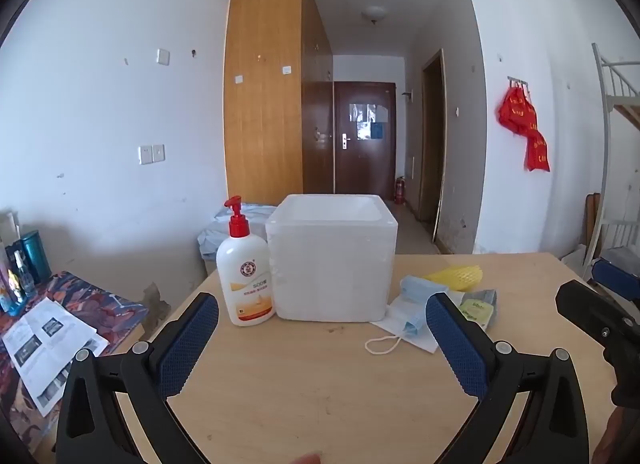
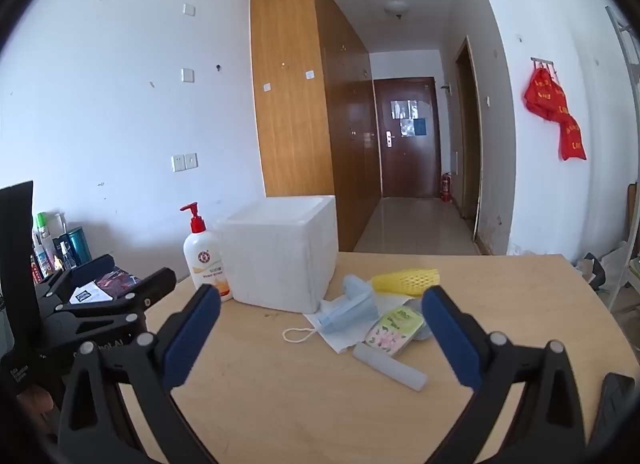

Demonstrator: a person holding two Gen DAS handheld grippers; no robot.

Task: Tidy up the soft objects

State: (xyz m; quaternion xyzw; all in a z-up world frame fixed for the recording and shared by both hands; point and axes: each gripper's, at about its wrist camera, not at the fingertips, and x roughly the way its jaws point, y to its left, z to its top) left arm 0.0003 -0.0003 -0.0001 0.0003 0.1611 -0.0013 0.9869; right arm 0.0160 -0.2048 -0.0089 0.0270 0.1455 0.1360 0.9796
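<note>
Soft blue face masks (image 2: pixel 348 310) and yellow foam netting (image 2: pixel 404 281) lie beside the open white foam box (image 2: pixel 280 252), likely their destination, while both grippers, left gripper (image 1: pixel 322 318) and right gripper (image 2: pixel 320 312), hover wide apart, empty.

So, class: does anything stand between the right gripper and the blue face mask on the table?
Nothing visible does. The right gripper is open above bare table, and the blue face mask lies just ahead beside the foam box.

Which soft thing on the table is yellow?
The foam net sleeve, lying behind the blue masks. It alone is yellow and meshed; the tissue pack is only partly yellowish.
</note>
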